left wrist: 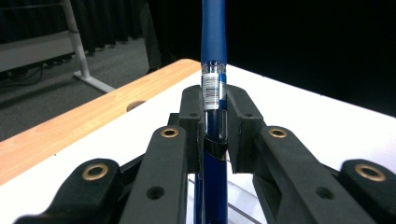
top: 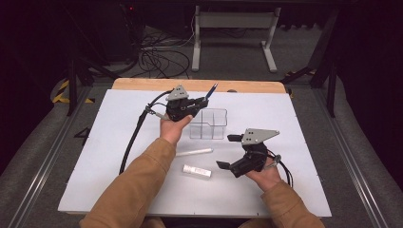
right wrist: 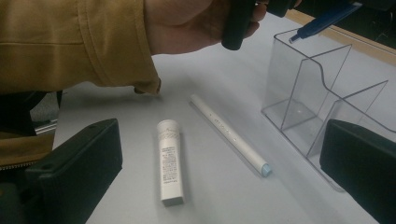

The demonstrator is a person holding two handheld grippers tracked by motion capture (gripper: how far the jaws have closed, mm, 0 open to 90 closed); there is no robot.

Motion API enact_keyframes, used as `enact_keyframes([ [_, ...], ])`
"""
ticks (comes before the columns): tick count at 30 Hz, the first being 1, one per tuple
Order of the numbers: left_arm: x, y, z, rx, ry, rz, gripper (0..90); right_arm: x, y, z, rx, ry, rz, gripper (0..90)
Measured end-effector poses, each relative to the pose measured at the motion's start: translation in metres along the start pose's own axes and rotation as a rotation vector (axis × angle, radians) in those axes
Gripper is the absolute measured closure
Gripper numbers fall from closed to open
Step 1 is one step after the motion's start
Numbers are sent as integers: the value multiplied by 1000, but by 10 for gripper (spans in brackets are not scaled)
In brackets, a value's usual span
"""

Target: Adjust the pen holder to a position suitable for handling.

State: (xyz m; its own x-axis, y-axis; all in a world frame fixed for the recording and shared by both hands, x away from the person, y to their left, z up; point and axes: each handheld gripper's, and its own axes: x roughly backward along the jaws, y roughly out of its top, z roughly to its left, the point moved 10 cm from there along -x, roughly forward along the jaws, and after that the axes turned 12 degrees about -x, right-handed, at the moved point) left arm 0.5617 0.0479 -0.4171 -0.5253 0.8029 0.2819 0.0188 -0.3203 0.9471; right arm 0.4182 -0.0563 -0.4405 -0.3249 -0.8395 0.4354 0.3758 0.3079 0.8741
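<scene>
White table [top: 119, 156] carried a clear organizer [top: 209, 124], a tube [top: 196, 171] and a white pen [top: 194, 152]. Left claw [top: 199, 102] clenched a blue pen [top: 210, 90] above the organizer; right claw [top: 227, 151] stood released, empty.

Your right gripper [right wrist: 224, 186] has its black jaws wide apart at the bottom corners, nothing between them, hanging over the white table [right wrist: 219, 84]. A small white tube [right wrist: 169, 161] and a white pen [right wrist: 229, 134] lie side by side below, apart, with a clear divided organizer [right wrist: 322, 88] at right. Your left hand [right wrist: 187, 23] in its tan sleeve [right wrist: 74, 42] holds a blue pen [right wrist: 322, 21] above the organizer's rim.
</scene>
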Motion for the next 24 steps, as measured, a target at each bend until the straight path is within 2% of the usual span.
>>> enact_keyframes([
  [5, 1, -4, -1, 2, 4, 33, 787, 1, 1, 0, 4, 2, -4, 0],
  [10, 5, -5, -5, -21, -5, 57, 785, 2, 2, 1, 4, 2, -10, 0],
  [11, 6, -4, -5, -25, -5, 61, 756, 3, 2, 1, 5, 2, -11, 0],
  [13, 11, 2, -4, -36, 24, 60, 553, 3, 2, 1, 5, 2, -11, 0],
  [14, 15, 6, -5, -43, 31, 56, 495, 3, 2, 1, 4, 2, -12, 0],
  [15, 19, 10, -6, -59, 40, 54, 476, 3, 2, 1, 4, 2, -12, 0],
  [17, 30, 17, -7, -105, 83, 74, 379, 4, 2, 1, 3, 0, -15, 0],
  [18, 36, 19, -9, -128, 94, 86, 357, 4, 3, 1, 4, 0, -15, 0],
  [20, 46, 22, -13, -146, 114, 113, 316, 5, 3, 0, 4, -4, -18, 0],
  [24, 63, 22, -26, -144, 90, 133, 261, 8, 4, 0, 6, -9, -24, 0],
])
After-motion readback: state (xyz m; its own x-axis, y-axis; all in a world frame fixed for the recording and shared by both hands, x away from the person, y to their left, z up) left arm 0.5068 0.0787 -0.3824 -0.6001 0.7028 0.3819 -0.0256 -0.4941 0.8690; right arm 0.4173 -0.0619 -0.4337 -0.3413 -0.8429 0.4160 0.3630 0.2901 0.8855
